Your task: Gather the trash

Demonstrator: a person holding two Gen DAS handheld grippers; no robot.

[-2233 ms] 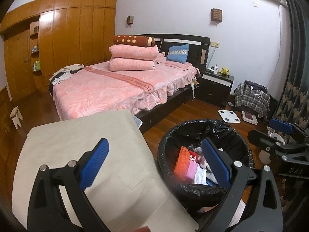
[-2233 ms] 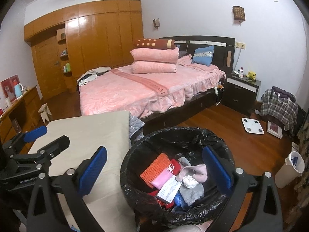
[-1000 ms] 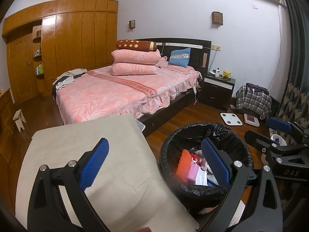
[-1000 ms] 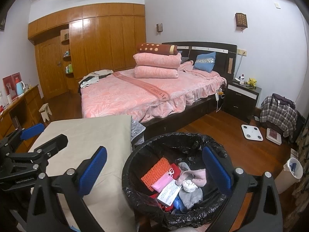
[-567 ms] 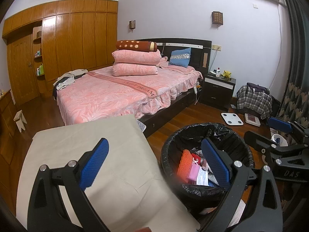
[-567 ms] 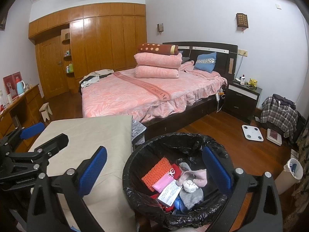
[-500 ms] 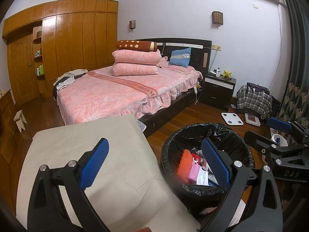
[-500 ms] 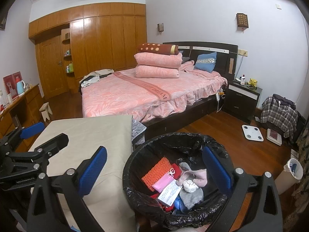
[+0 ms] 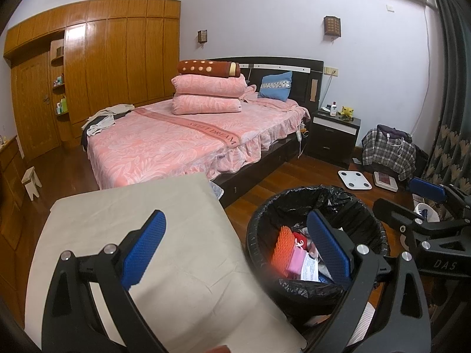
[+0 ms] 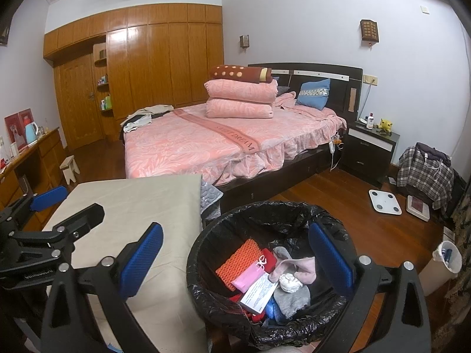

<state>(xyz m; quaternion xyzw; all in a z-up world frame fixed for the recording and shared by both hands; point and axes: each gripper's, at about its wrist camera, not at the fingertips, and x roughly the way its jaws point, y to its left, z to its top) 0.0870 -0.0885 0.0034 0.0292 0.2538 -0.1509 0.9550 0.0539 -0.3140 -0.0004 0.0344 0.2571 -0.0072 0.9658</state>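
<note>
Nothing shifted since earlier frames: left claw [image 9: 235, 245] and right claw [image 10: 234, 259] wide open, empty, above bin [image 10: 206, 291] and table [image 10: 141, 203].

Pink-covered bed [image 9: 188, 138] — wooden wardrobe [image 9: 117, 58] behind, dark wood floor [image 10: 347, 203].

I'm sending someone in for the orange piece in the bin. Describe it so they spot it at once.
Beside the beige table, at the foot of the pink bed, stands a bin with a black liner. Inside, on the side nearer the table, lies the orange mesh piece against a pink packet. It alone is bright orange with a netted texture.
</note>
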